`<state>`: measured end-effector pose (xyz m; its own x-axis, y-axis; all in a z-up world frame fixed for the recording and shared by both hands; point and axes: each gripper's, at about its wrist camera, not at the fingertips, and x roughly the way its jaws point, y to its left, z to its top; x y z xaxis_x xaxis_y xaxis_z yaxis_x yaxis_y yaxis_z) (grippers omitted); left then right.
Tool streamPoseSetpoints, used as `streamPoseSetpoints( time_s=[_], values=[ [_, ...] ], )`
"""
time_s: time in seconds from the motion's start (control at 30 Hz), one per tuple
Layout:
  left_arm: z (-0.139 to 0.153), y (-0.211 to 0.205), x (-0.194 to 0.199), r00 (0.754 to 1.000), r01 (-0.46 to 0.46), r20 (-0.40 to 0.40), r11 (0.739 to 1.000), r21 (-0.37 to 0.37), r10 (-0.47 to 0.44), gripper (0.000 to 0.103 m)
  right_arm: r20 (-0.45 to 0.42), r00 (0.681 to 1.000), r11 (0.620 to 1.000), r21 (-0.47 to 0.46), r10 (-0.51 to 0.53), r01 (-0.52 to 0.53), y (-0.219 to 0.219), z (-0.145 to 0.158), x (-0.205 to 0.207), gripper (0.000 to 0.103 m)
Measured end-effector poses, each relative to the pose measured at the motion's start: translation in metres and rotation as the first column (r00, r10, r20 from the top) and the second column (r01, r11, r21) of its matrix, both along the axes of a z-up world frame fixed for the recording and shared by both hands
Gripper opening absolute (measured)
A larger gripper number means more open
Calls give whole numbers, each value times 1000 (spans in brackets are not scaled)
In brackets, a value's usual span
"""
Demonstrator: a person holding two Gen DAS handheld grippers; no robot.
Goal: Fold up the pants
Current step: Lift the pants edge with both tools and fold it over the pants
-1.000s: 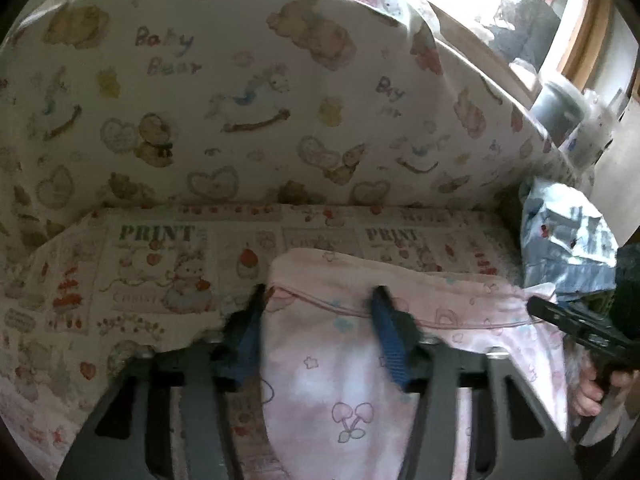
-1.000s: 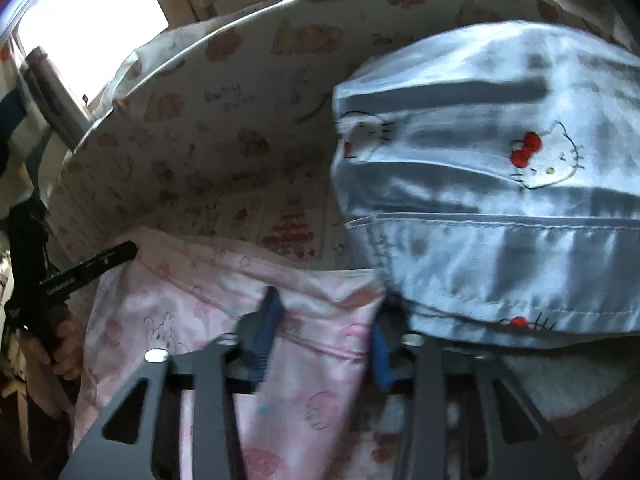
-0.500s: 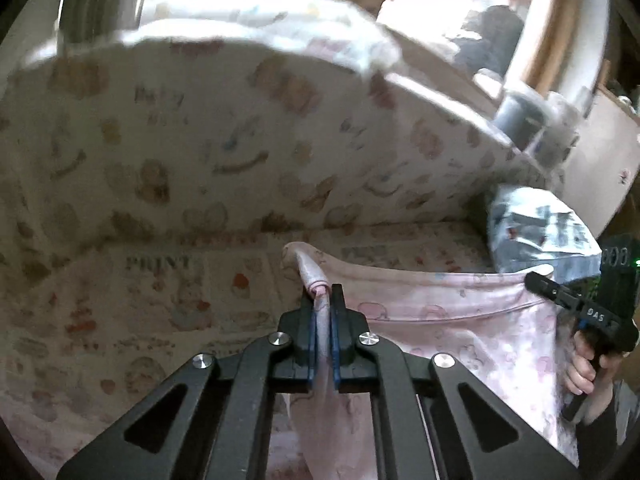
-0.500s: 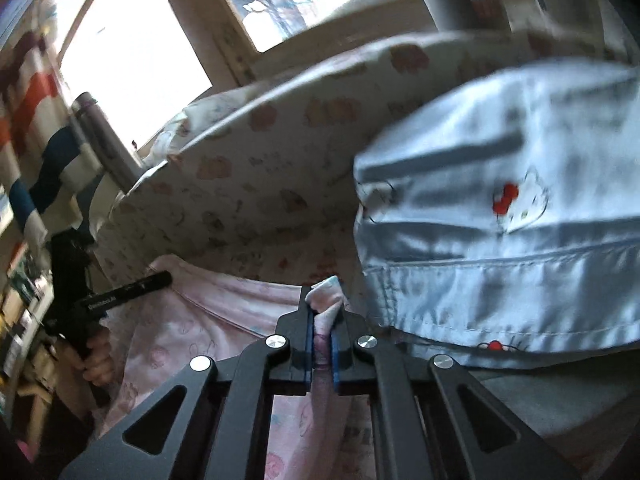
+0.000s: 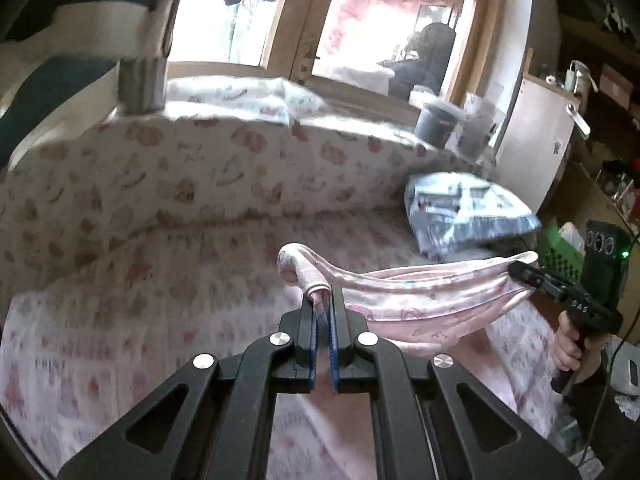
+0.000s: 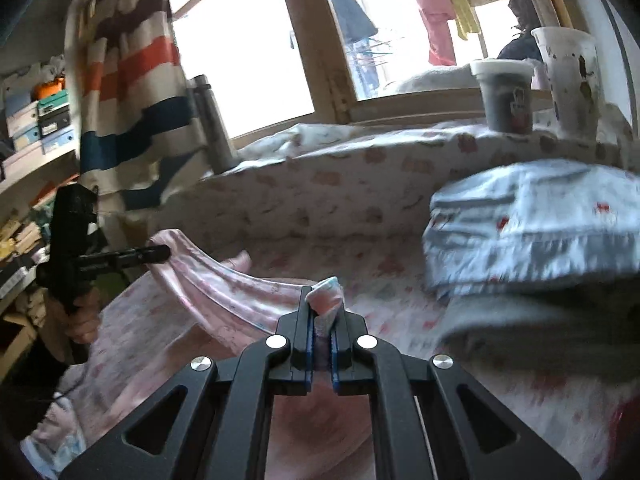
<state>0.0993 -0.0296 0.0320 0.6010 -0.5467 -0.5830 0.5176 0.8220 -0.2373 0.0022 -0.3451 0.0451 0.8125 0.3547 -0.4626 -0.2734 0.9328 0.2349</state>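
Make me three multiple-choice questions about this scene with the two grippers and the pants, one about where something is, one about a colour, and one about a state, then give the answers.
1. Where does the folded pale blue garment lie?
A. on the bed, by the padded side with the bear print
B. on the floor
C. on the window sill

2. What colour are the pants held between the grippers?
A. dark green
B. pale pink
C. black

3. How does the left gripper stand?
A. wide open over the pants
B. shut on an edge of the pants
C. shut on nothing

Answers:
1 A, it rests on the printed bedding against the padded side.
2 B, the stretched cloth is pale pink with small prints.
3 B, pink cloth is pinched between its blue pads; the right gripper pinches another edge of the pants.
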Motion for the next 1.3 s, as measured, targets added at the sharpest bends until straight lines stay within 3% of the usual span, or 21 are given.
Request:
streamPoseSetpoints(
  time_s=[0.27,0.33,0.43,0.5,0.57,0.6,0.73,0.9,1.03,1.1,1.17,1.27,1.3],
  values=[
    [-45,1,-20,998,1,-63,994,105,6,4,-116,993,998,-67,-3,-5,17,-37,-29,6],
    [-53,0,-21,997,10,-84,992,126,0,6,-180,984,999,-49,-11,2,12,-47,-24,6],
    [-56,0,-26,996,30,-85,988,154,-17,6,-198,980,1000,-7,-25,24,2,-49,-24,7],
    [-51,1,-32,997,41,-69,987,158,-30,15,-207,978,1000,-17,-21,18,1,-46,-26,10],
    [-41,4,-38,997,56,-59,990,129,-48,52,-207,978,999,-38,-11,3,2,-40,-32,12],
    [-36,6,-41,998,47,-35,992,113,-43,55,-203,979,999,-42,-6,-3,4,-37,-35,12],
    [-27,0,-39,999,43,-6,991,125,-43,54,-188,982,995,-98,4,-22,14,-31,-43,12],
    [-43,-11,-20,997,15,-77,985,172,-2,54,-220,975,996,-94,-14,-7,16,-37,-38,13],
    [-51,-7,-10,993,-17,-114,994,105,29,54,-216,976,997,-75,-18,2,15,-36,-33,13],
    [-53,-4,-7,991,-26,-126,997,78,35,40,-220,975,997,-72,-20,4,15,-36,-31,20],
    [-52,-2,-6,991,-42,-123,995,85,53,2,-213,977,998,-68,-25,10,15,-34,-31,21],
    [-45,5,-11,994,-44,-102,998,53,49,2,-178,983,996,-90,-41,25,15,-29,-36,6],
    [-42,8,-15,995,-38,-90,998,45,41,2,-163,986,995,-93,-33,18,15,-27,-40,5]
  ],
)
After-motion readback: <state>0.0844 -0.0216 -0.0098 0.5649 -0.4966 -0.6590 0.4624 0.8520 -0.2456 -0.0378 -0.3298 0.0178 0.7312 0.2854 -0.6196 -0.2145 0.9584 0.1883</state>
